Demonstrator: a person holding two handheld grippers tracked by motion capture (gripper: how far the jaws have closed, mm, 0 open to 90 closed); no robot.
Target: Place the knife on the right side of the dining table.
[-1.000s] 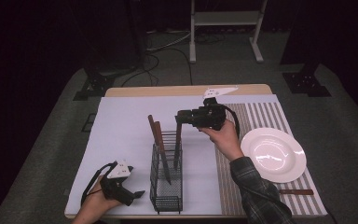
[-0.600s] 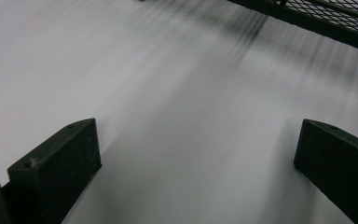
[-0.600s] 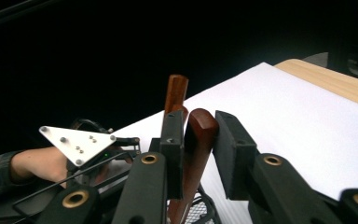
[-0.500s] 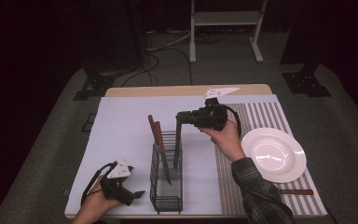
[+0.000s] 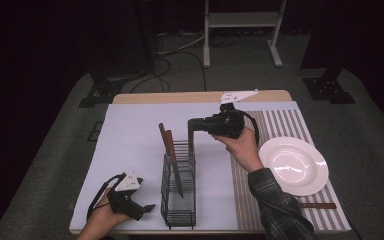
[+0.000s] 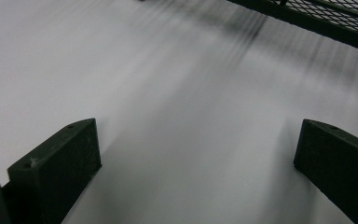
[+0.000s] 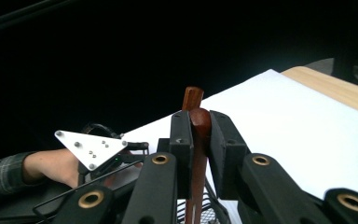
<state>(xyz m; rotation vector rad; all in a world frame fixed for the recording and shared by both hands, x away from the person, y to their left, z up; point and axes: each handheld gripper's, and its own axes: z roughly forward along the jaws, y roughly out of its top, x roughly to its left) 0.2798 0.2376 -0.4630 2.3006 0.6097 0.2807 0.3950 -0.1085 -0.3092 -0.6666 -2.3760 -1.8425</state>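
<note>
A black wire basket [image 5: 180, 192] stands on the white table cover, with two brown-handled knives [image 5: 169, 147] leaning in it. My right gripper [image 5: 192, 125] hovers over the basket's far end, shut on the top of another brown wooden handle [image 7: 199, 125] that hangs upright into the basket [image 7: 205, 212]. Just behind it rises a second handle [image 7: 192, 97]. My left gripper [image 5: 147, 207] rests on the cover at the front left, beside the basket. Its jaws are wide apart over bare cover in the left gripper view [image 6: 196, 133], where the basket's bottom edge [image 6: 307, 21] crosses the top right.
A white plate [image 5: 293, 165] lies on a striped mat [image 5: 280, 125] at the right. A brown-handled utensil [image 5: 317, 205] lies on the mat near the front right corner. The white cover [image 5: 130, 135] has open room at left and back.
</note>
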